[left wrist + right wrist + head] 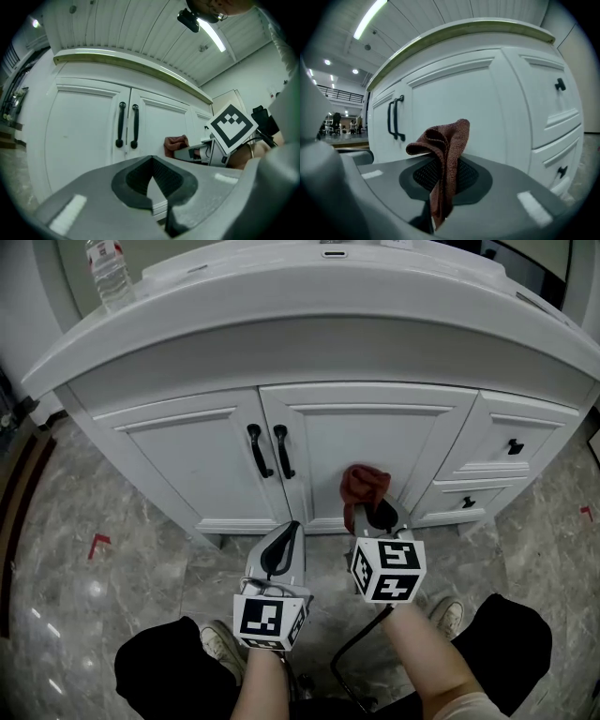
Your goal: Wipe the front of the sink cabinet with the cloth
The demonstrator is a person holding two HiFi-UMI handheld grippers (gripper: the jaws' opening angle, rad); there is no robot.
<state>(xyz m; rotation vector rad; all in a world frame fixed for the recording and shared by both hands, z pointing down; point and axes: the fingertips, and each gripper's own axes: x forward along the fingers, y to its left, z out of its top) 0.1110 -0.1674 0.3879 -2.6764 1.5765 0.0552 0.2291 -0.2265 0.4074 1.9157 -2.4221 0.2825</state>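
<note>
Near: both forearms in frame, with a shoe on the left and a shoe on the right, on the grey marble floor.

Left gripper: jaws closed tip to tip, nothing between them. It is held off the cabinet, low, below the seam between the two doors.

Right gripper: jaws clamped on the cloth, a rust-red rag bunched above the tips, with a tail hanging down between the pads. The cloth sits at the lower part of the right door, near its bottom edge. Contact with the door panel is not resolvable.

Sink cabinet front: white, two panelled doors. A pair of black handles stands upright on either side of the centre seam. Two drawers at the right edge, upper drawer over lower drawer, each with a black knob.

Far: the white sink top overhangs the cabinet. A clear bottle stands at its left rear corner.
</note>
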